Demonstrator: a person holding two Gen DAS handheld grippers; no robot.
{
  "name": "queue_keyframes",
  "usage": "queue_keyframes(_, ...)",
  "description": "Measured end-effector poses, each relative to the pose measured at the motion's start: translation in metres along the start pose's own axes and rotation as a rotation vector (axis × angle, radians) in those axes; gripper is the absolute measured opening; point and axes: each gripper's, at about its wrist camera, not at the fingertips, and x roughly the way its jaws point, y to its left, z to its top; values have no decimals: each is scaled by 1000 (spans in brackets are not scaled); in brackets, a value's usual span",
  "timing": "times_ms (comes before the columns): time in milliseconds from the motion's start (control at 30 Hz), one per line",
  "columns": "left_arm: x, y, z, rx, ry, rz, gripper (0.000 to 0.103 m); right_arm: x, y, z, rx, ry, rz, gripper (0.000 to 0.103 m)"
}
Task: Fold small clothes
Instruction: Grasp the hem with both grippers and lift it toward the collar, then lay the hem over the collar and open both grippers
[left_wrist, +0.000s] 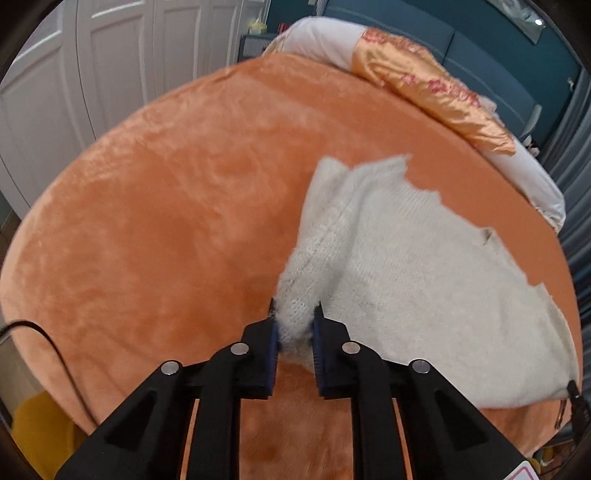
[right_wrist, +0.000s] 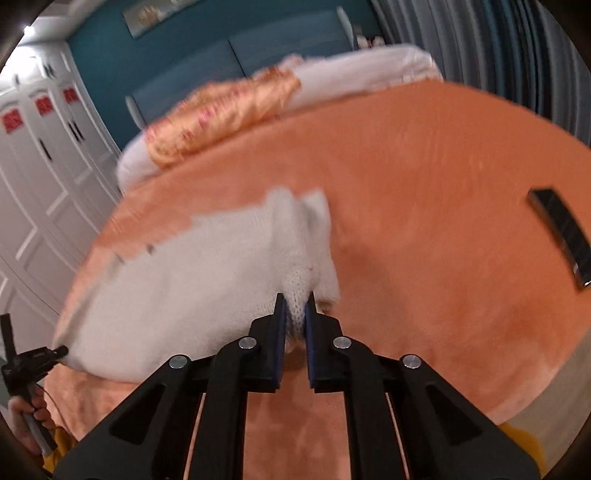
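Observation:
A white knit sweater (left_wrist: 406, 266) lies on an orange plush bedspread (left_wrist: 166, 221). My left gripper (left_wrist: 294, 325) is shut on the sweater's near left corner, with knit fabric bunched between its blue pads. My right gripper (right_wrist: 295, 314) is shut on the sweater's (right_wrist: 207, 280) near right corner, lifted slightly off the bedspread (right_wrist: 424, 221). In the right wrist view the left gripper (right_wrist: 61, 350) shows at the far left, holding the other corner. The right gripper's tip (left_wrist: 572, 391) shows at the right edge of the left wrist view.
A dark phone (right_wrist: 561, 236) lies on the bedspread to the right. White pillows (left_wrist: 325, 40) and an orange satin cloth (left_wrist: 424, 88) sit at the head of the bed. White wardrobe doors (left_wrist: 74, 74) stand at the left. A black cable (left_wrist: 55, 343) hangs off the bed edge.

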Motion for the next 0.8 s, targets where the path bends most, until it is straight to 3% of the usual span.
queue_keyframes(67, -2, 4, -5, 16, 11, 24, 13, -2, 0, -6, -46, 41, -39, 8)
queue_keyframes(167, 25, 6, -17, 37, 80, 83, 13, 45, -19, -34, -62, 265, -133, 8)
queue_keyframes(200, 33, 8, -21, 21, 102, 87, 14, 50, -22, -37, -47, 289, -132, 9)
queue_keyframes(300, 16, -1, -18, 23, 53, 103, 23, 34, -14, -22, -64, 226, -117, 12)
queue_keyframes(400, -15, -18, -2, 36, -33, 63, 32, 19, 0, -8, -101, 137, -139, 14)
queue_keyframes(433, -22, -24, 4, 45, -63, 48, 47, 16, 6, -2, -115, 100, -127, 21)
queue_keyframes(467, -27, -31, 12, 52, -91, 32, 64, 17, 9, 4, -123, 78, -119, 40)
queue_keyframes(533, -27, -47, 27, 64, -154, 4, 75, 25, 17, 15, -142, 29, -116, 55)
queue_keyframes(567, -21, -54, 35, 72, -167, -3, 81, 35, 22, 23, -161, 3, -123, 54)
queue_keyframes(667, 17, -74, 57, 100, -141, 10, 82, 64, 28, 36, -175, 0, -131, 54)
queue_keyframes(800, 82, -83, 72, 93, -48, 34, 80, 114, 28, 45, -157, 77, -145, 55)
